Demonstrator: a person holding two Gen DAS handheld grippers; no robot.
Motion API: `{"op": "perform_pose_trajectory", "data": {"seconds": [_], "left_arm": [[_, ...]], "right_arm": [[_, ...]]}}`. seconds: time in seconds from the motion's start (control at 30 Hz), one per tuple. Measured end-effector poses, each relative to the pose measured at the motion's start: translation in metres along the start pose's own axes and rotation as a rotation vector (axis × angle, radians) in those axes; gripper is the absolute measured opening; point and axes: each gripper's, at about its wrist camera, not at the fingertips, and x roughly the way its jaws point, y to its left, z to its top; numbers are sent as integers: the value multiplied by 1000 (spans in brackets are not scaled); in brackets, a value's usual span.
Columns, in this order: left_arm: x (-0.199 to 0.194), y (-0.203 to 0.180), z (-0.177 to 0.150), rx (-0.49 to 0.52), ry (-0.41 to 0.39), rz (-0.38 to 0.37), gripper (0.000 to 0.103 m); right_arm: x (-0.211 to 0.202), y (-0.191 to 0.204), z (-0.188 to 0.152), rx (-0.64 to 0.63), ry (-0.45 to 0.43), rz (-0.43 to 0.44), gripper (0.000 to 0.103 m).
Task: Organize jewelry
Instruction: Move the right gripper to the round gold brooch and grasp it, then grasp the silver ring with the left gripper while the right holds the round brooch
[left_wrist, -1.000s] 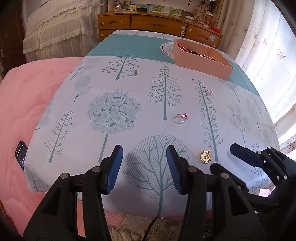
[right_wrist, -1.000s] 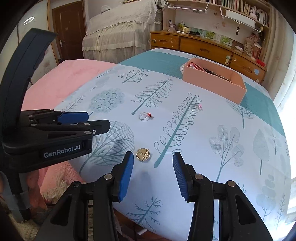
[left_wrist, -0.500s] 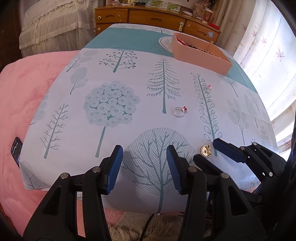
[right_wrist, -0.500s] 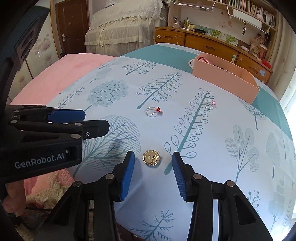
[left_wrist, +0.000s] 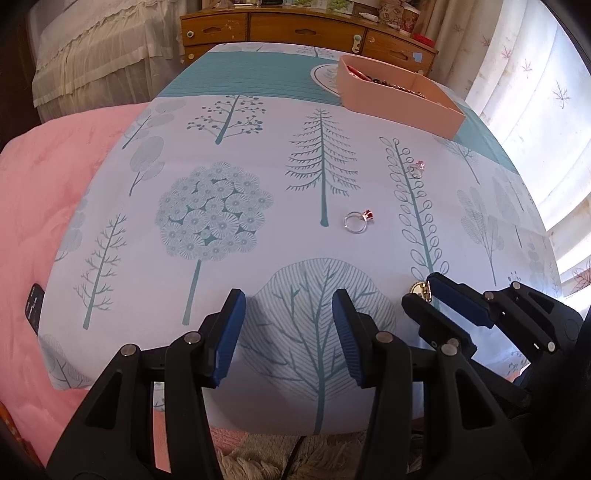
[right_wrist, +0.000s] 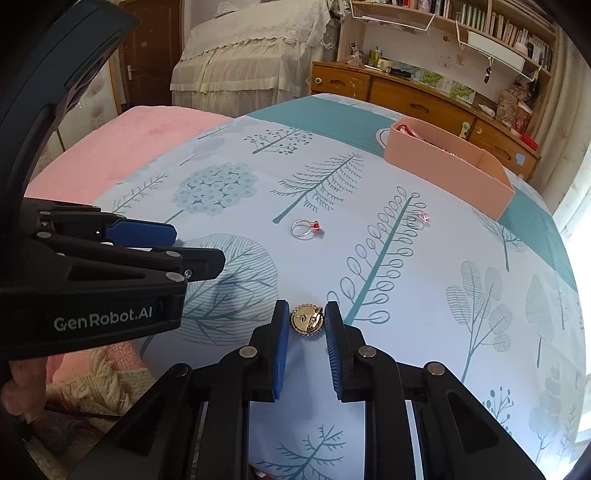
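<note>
My right gripper (right_wrist: 306, 325) is low over the tree-print cloth (right_wrist: 424, 332) and its jaws are closing around the gold brooch (right_wrist: 307, 319), which lies flat on the cloth right between the two blue pads; the pads (right_wrist: 334, 332) look to be at the brooch's rim on both sides, though I cannot tell for certain that they are pressing on it. From my left wrist view the same brooch (left_wrist: 421, 289) peeks out at the tip of the right gripper's fingers, just to the right of my left gripper (left_wrist: 288, 321). My left gripper hangs with its jaws apart and with only cloth between them, beside the right one and pointing the same way. Ahead of the right gripper's tips, well beyond the brooch, a silver ring with a red stone (right_wrist: 307, 228) lies on the cloth, and farther off to the right of it a second ring with a pink stone (right_wrist: 419, 219). Beyond both, at the far right of the cloth, stands the peach tray (right_wrist: 443, 168) with jewelry in it. Left of my left gripper, a dark phone (left_wrist: 34, 306) lies on the pink blanket (left_wrist: 44, 206).
</note>
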Motion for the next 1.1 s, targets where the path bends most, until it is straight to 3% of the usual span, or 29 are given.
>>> {"op": "perform_pose_trajectory", "data": {"seconds": [0.2,0.37,0.73,1.1], "left_arm": [[3,-12,14,48,-11,-25,46],[3,-20,31,152,-30,-113,46],[18,-43,56,547,-60,-164,46],[39,-39,71,664,7,-308,44]], "right_arm": [[2,-22,4,63,-1,-4,19],[-1,-47,12,129,-11,6,19],[-20,-99,50,237,-83,54,19],[-15,-119,60,283,-73,69,19]]}}
